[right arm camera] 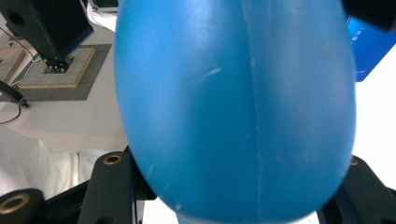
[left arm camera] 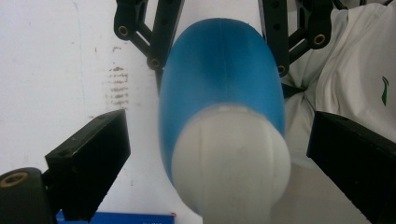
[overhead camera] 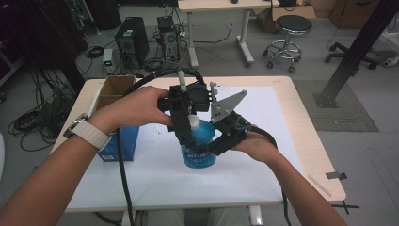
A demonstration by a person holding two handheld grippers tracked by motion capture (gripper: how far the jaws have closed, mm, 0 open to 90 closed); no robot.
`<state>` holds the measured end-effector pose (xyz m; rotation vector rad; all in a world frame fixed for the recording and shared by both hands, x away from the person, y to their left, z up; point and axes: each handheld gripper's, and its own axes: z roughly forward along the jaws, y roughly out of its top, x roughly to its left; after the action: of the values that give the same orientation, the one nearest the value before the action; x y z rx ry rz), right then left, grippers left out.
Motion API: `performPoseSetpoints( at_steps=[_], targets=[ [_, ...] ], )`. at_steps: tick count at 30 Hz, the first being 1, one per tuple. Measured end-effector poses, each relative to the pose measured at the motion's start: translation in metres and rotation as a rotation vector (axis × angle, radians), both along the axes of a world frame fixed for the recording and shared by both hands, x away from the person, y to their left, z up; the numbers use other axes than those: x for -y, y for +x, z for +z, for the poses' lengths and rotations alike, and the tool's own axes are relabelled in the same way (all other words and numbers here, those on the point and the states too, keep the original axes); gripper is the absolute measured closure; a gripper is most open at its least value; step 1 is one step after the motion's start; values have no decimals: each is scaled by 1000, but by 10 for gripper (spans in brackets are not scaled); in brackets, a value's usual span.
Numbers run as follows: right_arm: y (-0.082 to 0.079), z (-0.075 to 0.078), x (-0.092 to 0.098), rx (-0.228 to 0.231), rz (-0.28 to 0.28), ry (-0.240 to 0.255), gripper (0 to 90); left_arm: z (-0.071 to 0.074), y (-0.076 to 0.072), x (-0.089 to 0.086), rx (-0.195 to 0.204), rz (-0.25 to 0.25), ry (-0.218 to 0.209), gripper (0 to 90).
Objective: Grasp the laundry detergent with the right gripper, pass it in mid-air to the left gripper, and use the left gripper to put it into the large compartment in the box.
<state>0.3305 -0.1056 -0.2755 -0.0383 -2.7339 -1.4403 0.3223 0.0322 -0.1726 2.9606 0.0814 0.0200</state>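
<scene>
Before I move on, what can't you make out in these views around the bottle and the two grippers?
- Blue bottle label text: high view, too small, partly behind the right gripper.
- Whether the right gripper's pads touch the bottle: right gripper view, the bottle's body hides them.
- White cap: left gripper view, blurred, its lower end cut off; the left gripper stands open around it.
- Blue box: high view, the forearm hides most of it.

A blue bottle (overhead camera: 200, 146) with a white cap is standing on the white-covered surface (overhead camera: 263, 160). The left gripper (overhead camera: 186, 127) is reaching down over its top, while the right gripper (overhead camera: 214, 146) is pressing against its lower side. An open cardboard box (overhead camera: 115, 89) is sitting at the surface's left edge.
</scene>
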Motion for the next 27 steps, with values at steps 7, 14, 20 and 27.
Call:
performPoseSetpoints(
  at_steps=[7, 14, 20, 27],
  targets=[
    [0, 1, 0, -3, -1, -1, 435, -4, 1, 1, 1, -2, 7, 77],
    [0, 1, 1, -6, -1, 6, 435, -5, 1, 2, 8, -12, -1, 150],
    [0, 1, 1, -6, -4, 5, 435, -5, 1, 2, 11, -12, 2, 183],
    [0, 1, 1, -4, -5, 4, 435, -6, 2, 2, 15, -6, 8, 214]
  ],
)
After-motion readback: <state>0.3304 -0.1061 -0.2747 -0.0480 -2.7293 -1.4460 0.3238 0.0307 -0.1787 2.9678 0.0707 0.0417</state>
